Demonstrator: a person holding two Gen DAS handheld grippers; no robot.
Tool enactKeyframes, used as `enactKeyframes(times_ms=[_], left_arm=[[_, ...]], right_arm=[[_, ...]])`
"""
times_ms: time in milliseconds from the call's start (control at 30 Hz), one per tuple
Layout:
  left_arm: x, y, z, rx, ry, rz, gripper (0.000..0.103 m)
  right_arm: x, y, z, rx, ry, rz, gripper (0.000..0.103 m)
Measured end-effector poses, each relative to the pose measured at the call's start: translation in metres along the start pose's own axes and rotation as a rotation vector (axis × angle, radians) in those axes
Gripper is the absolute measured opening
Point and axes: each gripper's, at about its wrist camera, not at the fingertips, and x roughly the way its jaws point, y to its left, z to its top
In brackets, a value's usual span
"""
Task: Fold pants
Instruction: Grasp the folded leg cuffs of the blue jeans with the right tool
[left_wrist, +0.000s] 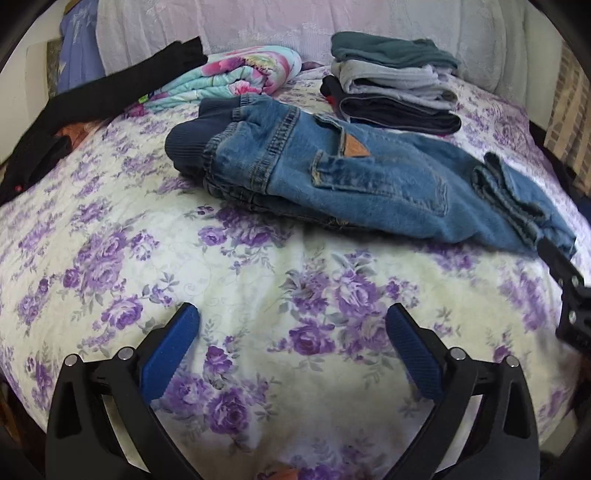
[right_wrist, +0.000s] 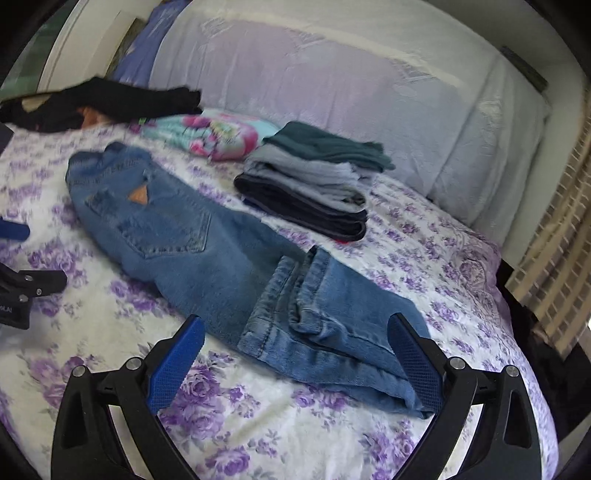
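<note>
My left tongs (left_wrist: 291, 332) and right tongs (right_wrist: 295, 343) both gape, released; the jeans (right_wrist: 207, 254) lie on the bed (left_wrist: 258, 266), cuffs folded back.

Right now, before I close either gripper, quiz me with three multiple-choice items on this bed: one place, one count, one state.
1. The folded stack lies where from the jeans?
A. on them
B. beyond them, near the pillow
C. under them

2. Garments visible in the stack?
A. one
B. at least three
C. none

3. The right gripper is:
A. open over the hems
B. shut on the waistband
C. shut on the stack

Key: B, bedspread shows between them; B, teal, grey and navy layers; A, fingers spread, holding nothing.
</note>
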Motion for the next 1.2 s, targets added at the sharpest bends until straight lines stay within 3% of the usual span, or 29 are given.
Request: enactKeyframes(times_ms=[133, 333, 433, 567, 633, 700, 867, 933, 1067, 1133, 1200], left_arm=[[0.002, -0.003, -0.002, 0.025, -0.009, 0.018, 0.099], [-0.003, 0.007, 0.001, 0.015, -0.023, -0.069, 0.099], [-0.004, 0.016, 0.009, -0.023, -0.012, -0.125, 0.099], [-0.004, 0.03, 0.02, -0.133, 0.015, -0.204, 0.099], [-0.003, 0.033, 0.022, -0.157, 0.024, -0.226, 0.099], [-0.004, 0.033, 0.023, -0.159, 0.028, -0.233, 0.099], [-0.005, 0.031, 0.026, -0.139, 0.022, -0.225, 0.099], [-0.006, 0.029, 0.03, -0.125, 0.017, -0.215, 0.099], [0.003, 0.02, 0.045, -0.082, 0.022, -0.216, 0.099], [0.012, 0.018, 0.058, -0.074, 0.02, -0.194, 0.099], [0.016, 0.022, 0.07, -0.1, 0.012, -0.203, 0.099]], right_arm=[[0.019, -0.006, 0.004, -0.078, 0.057, -0.068, 0.099], [0.03, -0.054, 0.013, -0.001, 0.065, 0.125, 0.099], [0.038, -0.063, 0.013, 0.078, 0.087, 0.229, 0.089], [0.047, -0.029, 0.006, -0.024, 0.12, 0.221, 0.087], [0.048, -0.012, 0.003, -0.093, 0.124, 0.201, 0.072], [0.052, -0.015, 0.004, -0.065, 0.149, 0.252, 0.047], [0.051, -0.086, 0.004, 0.303, 0.163, 0.491, 0.031], [0.043, -0.109, 0.001, 0.405, 0.145, 0.511, 0.026], [0.025, -0.178, -0.011, 0.608, 0.069, 0.423, 0.02], [0.02, -0.219, -0.024, 0.676, 0.054, 0.288, 0.021], [0.022, -0.268, -0.047, 0.752, 0.103, 0.069, 0.029]])
